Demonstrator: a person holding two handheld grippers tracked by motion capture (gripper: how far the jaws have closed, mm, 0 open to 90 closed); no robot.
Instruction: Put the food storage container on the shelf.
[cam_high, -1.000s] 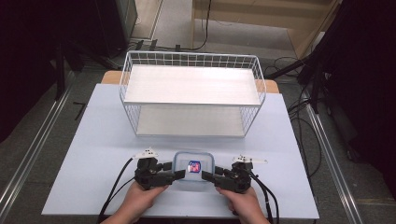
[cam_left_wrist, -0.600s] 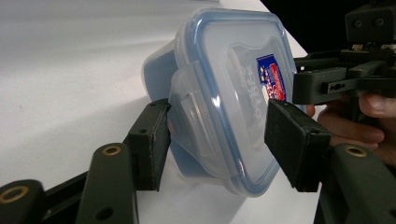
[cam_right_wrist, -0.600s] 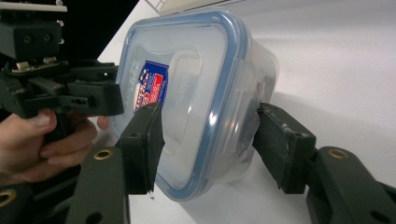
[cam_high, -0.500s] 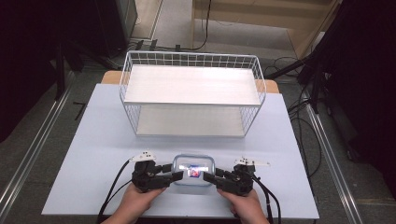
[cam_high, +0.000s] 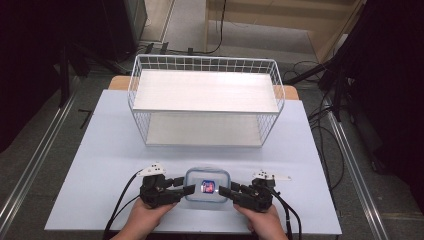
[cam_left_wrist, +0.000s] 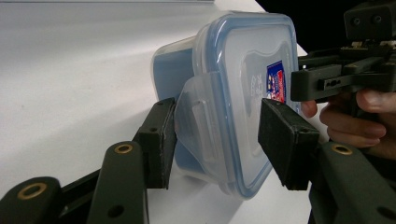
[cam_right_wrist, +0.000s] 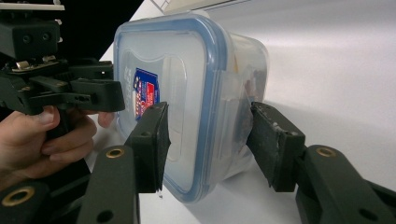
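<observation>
A clear food container (cam_high: 207, 185) with a blue-rimmed lid and a red and blue sticker sits near the table's front edge. My left gripper (cam_high: 187, 190) grips its left side. In the left gripper view the jaws of that gripper (cam_left_wrist: 215, 140) straddle the container's (cam_left_wrist: 233, 93) side latch flap, one pad on the lid and one under the flap. My right gripper (cam_high: 225, 191) holds the opposite side. Its own view shows the right gripper (cam_right_wrist: 210, 140) closed over the container's (cam_right_wrist: 187, 84) other latch. A hand holds each gripper.
A white wire rack (cam_high: 205, 90) with two white shelves stands at the back of the pale blue table (cam_high: 115, 150). Cables trail from both grippers over the front edge. Dark equipment and floor cables surround the table.
Both grippers and the container have crept slightly toward the table's front edge. The grip on each side looks the same.
</observation>
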